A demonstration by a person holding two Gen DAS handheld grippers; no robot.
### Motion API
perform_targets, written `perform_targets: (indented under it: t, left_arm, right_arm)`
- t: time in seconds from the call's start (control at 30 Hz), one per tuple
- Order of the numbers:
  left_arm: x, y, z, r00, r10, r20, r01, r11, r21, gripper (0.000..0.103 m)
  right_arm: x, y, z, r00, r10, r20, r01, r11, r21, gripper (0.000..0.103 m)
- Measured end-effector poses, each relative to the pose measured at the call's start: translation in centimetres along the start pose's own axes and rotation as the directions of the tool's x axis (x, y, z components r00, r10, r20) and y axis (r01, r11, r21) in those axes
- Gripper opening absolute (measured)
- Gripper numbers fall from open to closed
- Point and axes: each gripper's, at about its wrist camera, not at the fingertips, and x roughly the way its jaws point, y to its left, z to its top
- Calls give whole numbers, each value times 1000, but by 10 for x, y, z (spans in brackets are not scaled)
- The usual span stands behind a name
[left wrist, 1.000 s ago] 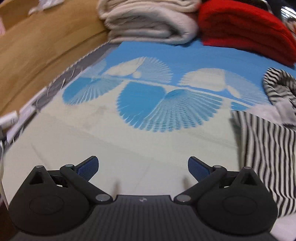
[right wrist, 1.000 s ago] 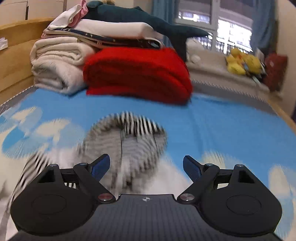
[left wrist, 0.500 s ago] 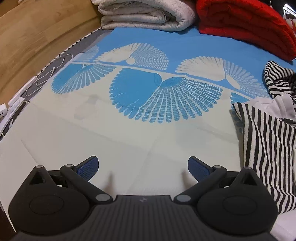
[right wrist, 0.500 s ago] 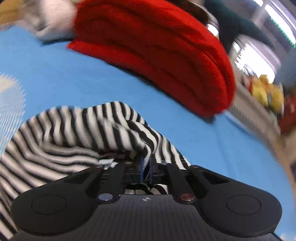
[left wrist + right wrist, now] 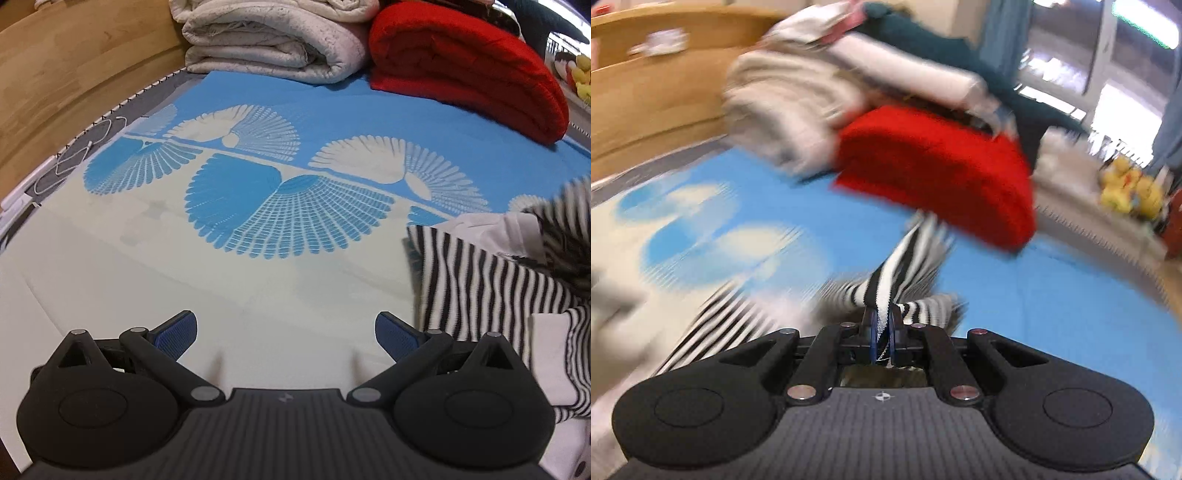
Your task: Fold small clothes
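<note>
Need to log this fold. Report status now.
Right gripper shut on striped garment, edge pinched in the jaws. Left gripper open, empty, over the mat. Nothing in the way.

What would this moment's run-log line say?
right gripper: shut on striped garment, lifting | left gripper: open, empty, over blue mat | fold: not started

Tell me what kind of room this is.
Most likely a bedroom: folding happens on a bed-like mat with blue fan prints, folded blankets, cream and red, are stacked at its far end, and yellow plush toys sit beside a window.
</note>
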Motion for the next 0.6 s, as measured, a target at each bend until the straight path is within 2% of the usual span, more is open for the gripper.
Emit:
perform_targets:
  t: [0.07, 0.1, 0.17, 0.2, 0.23, 0.27, 0.33, 0.4, 0.47, 0.5, 0.57, 0.6]
  left_arm:
    - [-1, -5, -3, 1000, -7, -6, 7, 1000, 3, 103]
    - [-1, -9, -5, 1000, -4, -6, 4, 1000, 10, 103]
    - [-1, -14, -10, 1000, 12, -4, -12, 1000, 28, 103]
    - [-2, -17, -13, 1000, 21, -3, -21, 999, 42, 103]
    - [-3, -20, -16, 1000, 26, -1, -26, 998, 52, 103]
    - [-4, -22, -17, 1000, 25, 4, -25, 998, 60, 103]
    - [-8, -24, -19, 1000, 14, 16, -15, 998, 68, 103]
    - [-10, -26, -20, 1000, 4, 25, -6, 997, 72, 103]
    - [-9, -29, -18, 1000, -9, 22, 8, 998, 67, 103]
    - [-7, -30, -16, 1000, -20, 14, 19, 998, 63, 103]
    - [-4, -35, -15, 999, -44, -6, 45, 998, 55, 103]
    - [-3, -39, -15, 998, -58, -15, 58, 997, 54, 103]
  right_arm:
    - [-31, 34, -61, 992, 95, -84, -94, 995, 19, 10]
    - [-36, 48, -87, 979, 143, -144, -140, 990, 27, 11]
    - [-35, 72, -139, 919, 239, -313, -230, 971, 64, 22]
    - [-34, 79, -158, 898, 242, -368, -233, 970, 70, 24]
    - [-37, 80, -166, 900, 224, -375, -214, 974, 68, 29]
    - [-42, 75, -166, 913, 213, -347, -201, 977, 70, 31]
    - [-55, 56, -152, 957, 170, -233, -144, 982, 123, 50]
    - [-65, 38, -139, 990, 95, -106, -75, 981, 176, 52]
    - [-59, 27, -131, 999, 45, -18, -41, 980, 192, 52]
    - [-48, 25, -130, 1000, 24, -6, -22, 981, 194, 52]
    - [-16, 28, -141, 1000, 15, -25, -10, 986, 164, 50]
    - [5, 32, -150, 998, 19, -64, -10, 990, 140, 49]
